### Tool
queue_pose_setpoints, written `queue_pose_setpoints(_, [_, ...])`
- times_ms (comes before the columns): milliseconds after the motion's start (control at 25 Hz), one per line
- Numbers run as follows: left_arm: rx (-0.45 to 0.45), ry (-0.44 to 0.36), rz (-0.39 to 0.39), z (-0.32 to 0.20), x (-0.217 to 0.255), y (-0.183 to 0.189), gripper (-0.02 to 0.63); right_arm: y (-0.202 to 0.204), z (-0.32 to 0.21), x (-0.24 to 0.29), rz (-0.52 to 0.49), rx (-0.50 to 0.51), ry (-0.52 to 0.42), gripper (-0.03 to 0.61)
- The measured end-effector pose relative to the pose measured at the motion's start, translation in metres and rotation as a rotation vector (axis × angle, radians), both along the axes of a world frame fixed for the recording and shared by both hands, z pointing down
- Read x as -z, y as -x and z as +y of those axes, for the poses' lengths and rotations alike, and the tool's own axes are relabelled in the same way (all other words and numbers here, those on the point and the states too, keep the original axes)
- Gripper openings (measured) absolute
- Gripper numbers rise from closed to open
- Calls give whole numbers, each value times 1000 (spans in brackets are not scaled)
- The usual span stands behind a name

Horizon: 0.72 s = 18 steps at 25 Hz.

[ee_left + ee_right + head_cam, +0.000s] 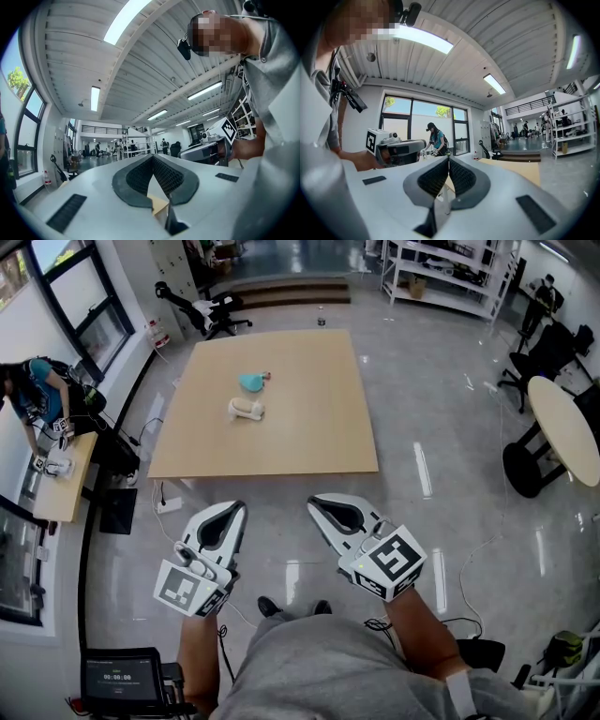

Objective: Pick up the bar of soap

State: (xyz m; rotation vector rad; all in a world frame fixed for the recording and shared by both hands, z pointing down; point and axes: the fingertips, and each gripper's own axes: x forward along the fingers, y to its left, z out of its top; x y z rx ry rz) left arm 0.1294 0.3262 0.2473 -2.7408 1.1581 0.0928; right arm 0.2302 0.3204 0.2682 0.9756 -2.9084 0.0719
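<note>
The left gripper [232, 512] and right gripper [321, 506], both pressed together and empty, hover over glossy grey floor [422, 427]; the wooden table [309, 427] stands ahead

In the head view, two things on the counter [309, 442] are too small to name. One is a teal thing [251, 382] with a pinkish bit at its side. The other, just nearer, is a pale lump [246, 410], and at this size it is unclear whether it is soap. The left forearm [197, 657] and right forearm [424, 638] run off the bottom edge. The round table [561, 427] is cut by the right edge.

In the left gripper view, the left gripper [153, 158] hides what lies ahead below it, and only a tan sliver shows under its shut jaws. In the right gripper view, the right gripper [448, 160] covers the counter's near left part.
</note>
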Motion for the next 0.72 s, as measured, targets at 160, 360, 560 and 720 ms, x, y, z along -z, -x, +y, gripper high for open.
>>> queue_pose_setpoints(160, [-1, 0, 1, 1, -1, 3, 5, 0, -1, 2, -51, -3, 17, 8])
queue_pose_setpoints(360, [0, 0, 5, 4, -7, 12, 5, 7, 2, -4, -57, -7, 19, 8])
queue_pose_setpoints(560, [-2, 4, 22, 5, -4, 25, 5, 18, 0, -3, -53, -26, 32, 8])
queue_pose_setpoints(720, [2, 0, 16, 5, -6, 40, 5, 27, -2, -4, -47, -29, 28, 8])
